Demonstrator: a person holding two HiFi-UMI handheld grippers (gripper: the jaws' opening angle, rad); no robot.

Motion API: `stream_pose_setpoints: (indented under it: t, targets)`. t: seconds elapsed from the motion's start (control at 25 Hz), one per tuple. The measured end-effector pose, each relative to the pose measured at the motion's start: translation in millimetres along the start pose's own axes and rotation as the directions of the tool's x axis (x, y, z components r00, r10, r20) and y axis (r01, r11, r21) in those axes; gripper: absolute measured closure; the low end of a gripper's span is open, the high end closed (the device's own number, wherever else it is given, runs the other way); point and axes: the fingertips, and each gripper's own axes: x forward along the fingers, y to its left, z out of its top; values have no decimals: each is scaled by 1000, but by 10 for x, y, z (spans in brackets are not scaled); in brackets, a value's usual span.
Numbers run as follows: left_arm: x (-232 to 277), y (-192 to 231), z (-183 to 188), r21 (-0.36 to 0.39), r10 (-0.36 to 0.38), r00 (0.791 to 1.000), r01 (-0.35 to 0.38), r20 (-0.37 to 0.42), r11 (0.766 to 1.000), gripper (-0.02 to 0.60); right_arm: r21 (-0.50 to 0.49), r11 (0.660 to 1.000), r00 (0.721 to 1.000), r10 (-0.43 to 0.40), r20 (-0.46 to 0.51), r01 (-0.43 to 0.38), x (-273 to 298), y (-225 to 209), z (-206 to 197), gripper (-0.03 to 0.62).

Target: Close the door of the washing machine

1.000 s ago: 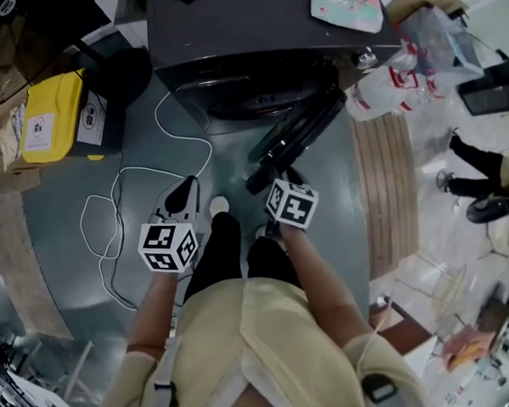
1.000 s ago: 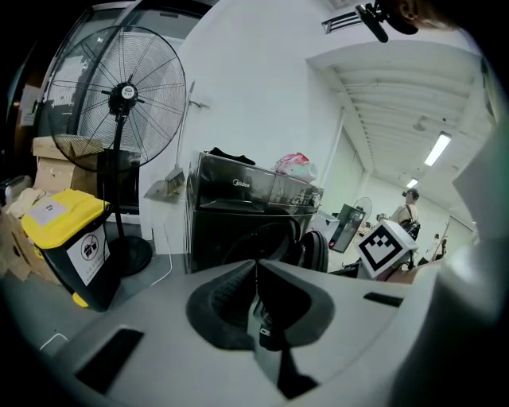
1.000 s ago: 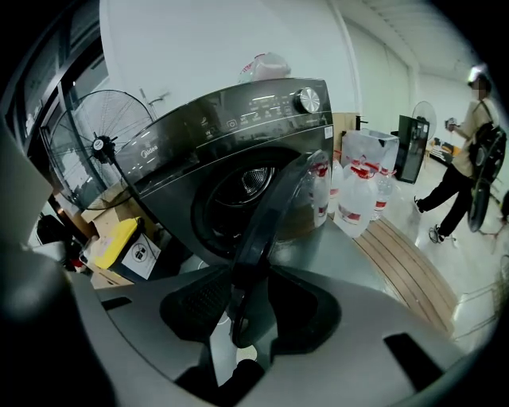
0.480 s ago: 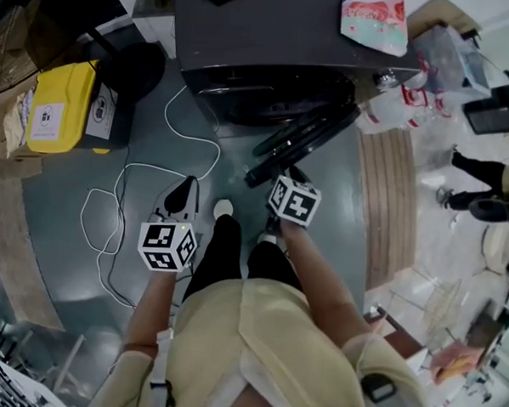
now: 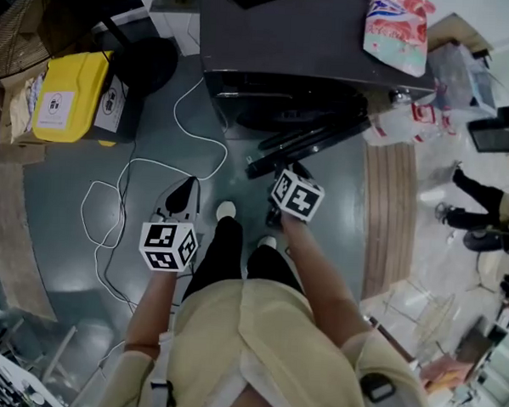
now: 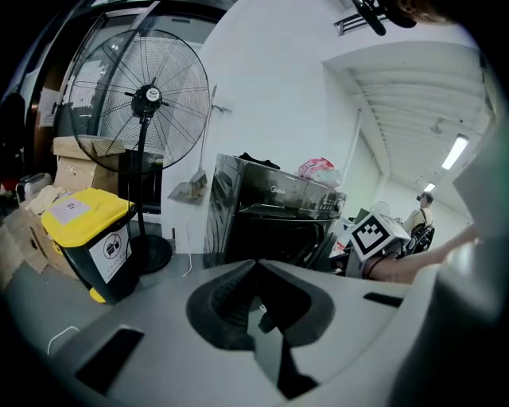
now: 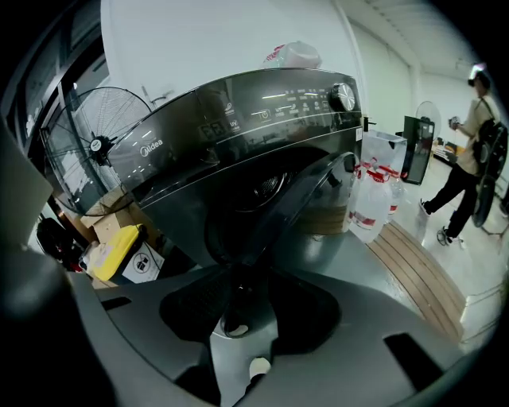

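**Washing machine.** The dark grey front-loading washing machine stands on the grey floor, at the top of the head view. Its door is open. The door is hinged on the side nearer the plastic bottles and swings out at an angle from the front panel. The free edge of the door points toward the person's feet. A red-and-white packet lies on the machine's top.

**Right gripper.** The right gripper is at the free end of the door. In the right gripper view its jaws are drawn narrow. The dark edge of the door runs down into the gap between them at the right gripper. The front panel and drum opening of the washing machine fill the area behind the door.

**Left gripper.** The left gripper is held above the floor, well apart from the door, on the side of the person's left leg. In the left gripper view its jaws meet at the tips, with nothing between them. This view looks toward the washing machine. The marker cube of the right gripper shows at the right.

**Surroundings.**
- A yellow-lidded bin stands to the left of the machine.
- A pedestal fan stands behind the bin.
- A white cable lies in loops on the floor.
- A person stands well beyond the bottles.
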Motion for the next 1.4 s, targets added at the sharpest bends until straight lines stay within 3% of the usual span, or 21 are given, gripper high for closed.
stream_pose_setpoints:
  t: [0.4, 1.4]
  targets:
    - [-94, 230, 21, -29, 47, 999, -47, 12, 998, 577, 9, 1000, 1000, 0, 24, 0, 161, 184, 185, 451]
    - [-81, 340, 110, -59, 82, 996, -80, 35, 995, 577, -7, 1000, 996, 23, 84, -23, 532, 509, 593, 453]
